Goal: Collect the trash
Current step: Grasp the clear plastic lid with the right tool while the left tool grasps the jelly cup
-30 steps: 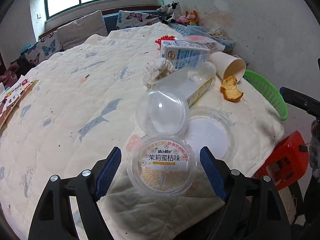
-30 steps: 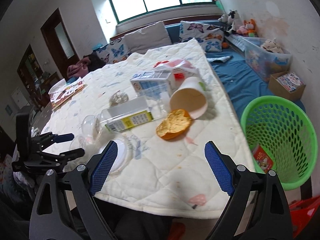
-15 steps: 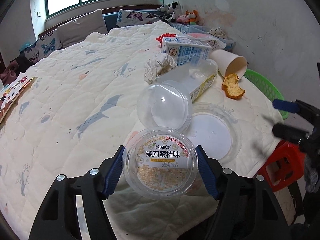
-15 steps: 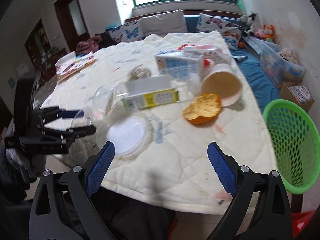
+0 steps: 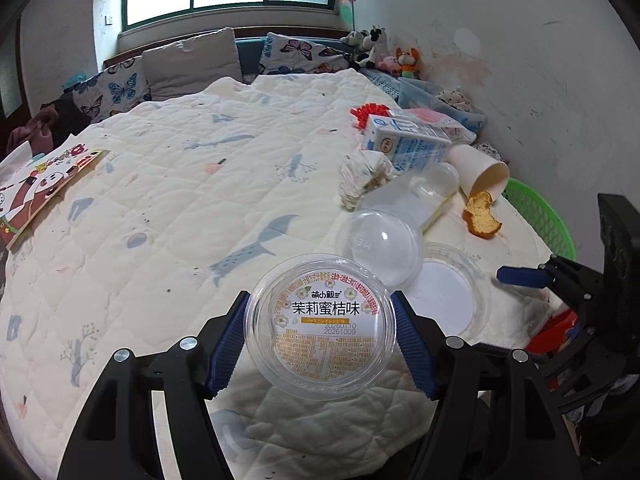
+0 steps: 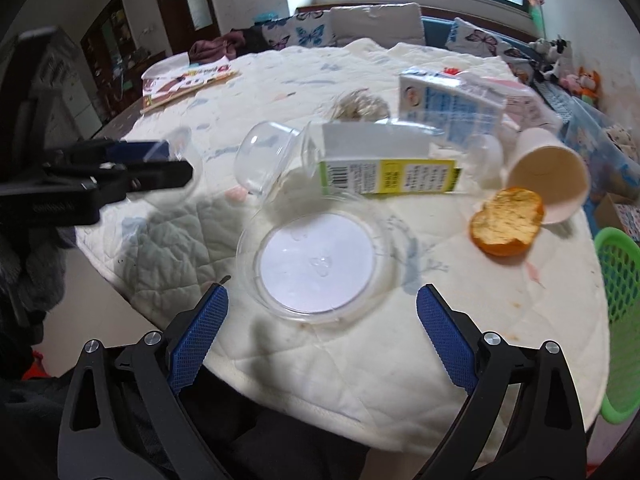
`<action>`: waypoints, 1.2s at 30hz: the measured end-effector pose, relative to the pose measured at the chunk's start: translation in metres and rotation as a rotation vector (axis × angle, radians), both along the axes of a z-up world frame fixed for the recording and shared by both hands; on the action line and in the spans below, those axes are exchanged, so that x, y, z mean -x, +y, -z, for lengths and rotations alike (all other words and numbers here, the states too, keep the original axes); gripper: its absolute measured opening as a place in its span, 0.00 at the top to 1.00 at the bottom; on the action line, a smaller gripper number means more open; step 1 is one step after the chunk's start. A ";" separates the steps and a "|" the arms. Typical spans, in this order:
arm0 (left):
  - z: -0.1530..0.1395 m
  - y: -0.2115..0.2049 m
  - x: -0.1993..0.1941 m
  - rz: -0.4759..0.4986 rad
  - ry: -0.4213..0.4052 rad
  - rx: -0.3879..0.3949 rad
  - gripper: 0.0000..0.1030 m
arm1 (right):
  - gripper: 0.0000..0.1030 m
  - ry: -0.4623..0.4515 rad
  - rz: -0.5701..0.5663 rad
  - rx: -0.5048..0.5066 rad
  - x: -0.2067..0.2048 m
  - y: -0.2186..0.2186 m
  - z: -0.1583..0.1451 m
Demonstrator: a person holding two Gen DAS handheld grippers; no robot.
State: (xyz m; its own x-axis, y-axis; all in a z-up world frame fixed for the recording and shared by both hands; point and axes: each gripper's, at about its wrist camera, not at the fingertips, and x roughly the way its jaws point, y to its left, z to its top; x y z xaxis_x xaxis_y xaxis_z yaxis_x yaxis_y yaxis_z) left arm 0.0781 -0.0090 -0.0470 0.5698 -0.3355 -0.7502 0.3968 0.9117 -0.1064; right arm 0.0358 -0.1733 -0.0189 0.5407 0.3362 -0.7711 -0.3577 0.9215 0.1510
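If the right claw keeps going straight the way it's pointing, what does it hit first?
Most likely the clear round lid lying flat on the quilt, straight ahead between the open fingers of the right claw. Nothing shows in the line before it, though depth is hard to judge.

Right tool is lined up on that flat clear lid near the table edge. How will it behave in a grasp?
The clear lid looks thin and empty, so probably very light and likely to flex or pop out if squeezed across its rim. It lies flat on the soft quilt, so it may slide rather than lift. The right tool stands open, lid untouched.
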 end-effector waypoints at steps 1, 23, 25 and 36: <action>0.000 0.004 -0.002 -0.010 0.001 0.005 0.35 | 0.04 0.004 -0.001 0.004 -0.002 0.002 0.002; 0.010 0.011 -0.009 -0.023 0.036 0.026 0.35 | 0.10 -0.022 0.052 0.075 -0.027 0.024 0.015; 0.009 0.009 -0.010 -0.020 0.037 0.028 0.35 | 0.10 -0.021 0.059 0.061 -0.024 0.018 0.012; -0.002 -0.016 -0.008 0.041 0.020 0.048 0.35 | 0.10 -0.035 0.123 -0.036 -0.002 -0.028 -0.012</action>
State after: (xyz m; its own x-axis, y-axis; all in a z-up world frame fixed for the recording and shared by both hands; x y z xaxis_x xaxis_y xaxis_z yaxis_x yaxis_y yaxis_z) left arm 0.0862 -0.0252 -0.0451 0.5398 -0.3944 -0.7437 0.4313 0.8883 -0.1579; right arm 0.0377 -0.2012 -0.0068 0.6060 0.2927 -0.7396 -0.2481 0.9530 0.1739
